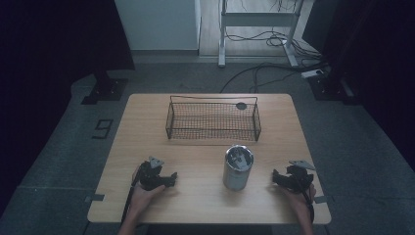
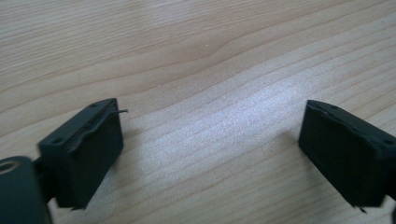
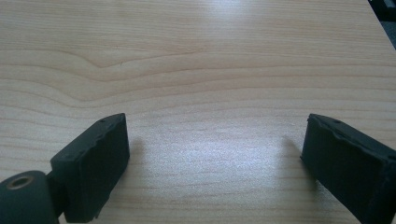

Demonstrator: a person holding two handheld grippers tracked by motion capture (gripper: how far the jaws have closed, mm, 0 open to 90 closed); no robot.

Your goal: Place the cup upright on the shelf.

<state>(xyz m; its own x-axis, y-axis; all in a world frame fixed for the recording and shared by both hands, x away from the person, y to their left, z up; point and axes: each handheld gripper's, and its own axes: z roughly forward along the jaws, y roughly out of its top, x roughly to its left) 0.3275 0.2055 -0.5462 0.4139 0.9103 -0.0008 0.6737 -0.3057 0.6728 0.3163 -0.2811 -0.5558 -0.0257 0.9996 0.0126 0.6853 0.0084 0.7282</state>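
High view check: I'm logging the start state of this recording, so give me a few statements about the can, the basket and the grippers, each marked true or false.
1. The metal can stands upright on the table, nearer the person than the wire basket. True.
2. The can sits inside the wire basket. False: it stands on the bare table in front of the basket.
3. The left gripper is open with nothing between its jaws. True.
4. The right gripper is shut on the can. False: it is open, apart from the can, to its right.
5. The wire basket holds several cans. False: it looks empty.
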